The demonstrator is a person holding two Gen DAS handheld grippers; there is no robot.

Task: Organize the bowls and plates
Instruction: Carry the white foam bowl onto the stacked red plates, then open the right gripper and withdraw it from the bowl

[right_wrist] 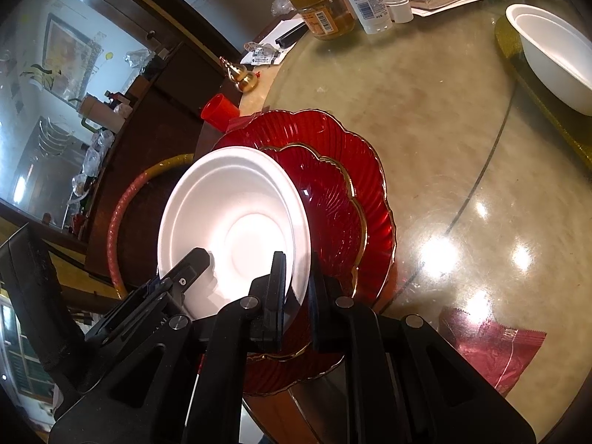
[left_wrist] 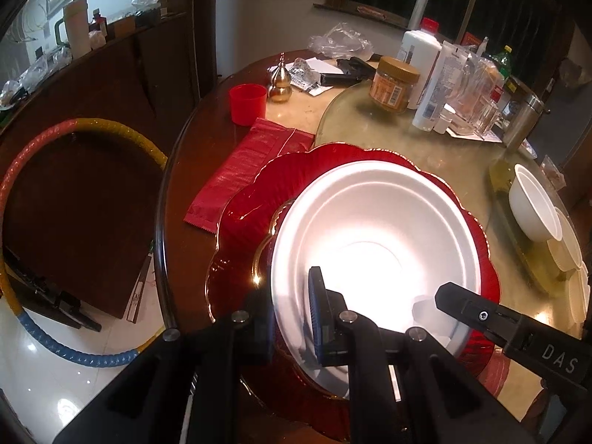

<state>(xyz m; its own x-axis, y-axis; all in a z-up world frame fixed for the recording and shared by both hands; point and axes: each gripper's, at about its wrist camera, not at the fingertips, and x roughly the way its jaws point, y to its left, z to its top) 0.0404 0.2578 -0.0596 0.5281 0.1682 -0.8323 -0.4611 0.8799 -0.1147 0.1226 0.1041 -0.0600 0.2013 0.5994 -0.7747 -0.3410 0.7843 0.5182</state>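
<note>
A white foam plate point(left_wrist: 370, 222) point(right_wrist: 229, 192) sits over two stacked red scalloped glass plates. These are a large red plate point(left_wrist: 251, 218) point(right_wrist: 333, 129) and a smaller gold-rimmed red plate point(right_wrist: 333, 203) on top of it. My left gripper point(left_wrist: 292, 314) is shut on the white plate's near-left rim, one finger inside and one under it. My right gripper point(right_wrist: 298, 292) is shut on the rim at the opposite side. Each gripper also shows in the other wrist view: the right gripper point(left_wrist: 462, 307) at the right, the left gripper point(right_wrist: 196, 259) at the left.
A white bowl point(left_wrist: 532, 207) point(right_wrist: 555, 55) stands on a gold tray point(right_wrist: 547, 118), beside more white dishes point(left_wrist: 577, 288). A red cup point(left_wrist: 247, 103), gold gourd point(left_wrist: 280, 81), jar point(left_wrist: 392, 85), bottles and red packets point(left_wrist: 244, 177) point(right_wrist: 492, 351) crowd the round table. A hoop point(left_wrist: 74, 125) leans beyond its edge.
</note>
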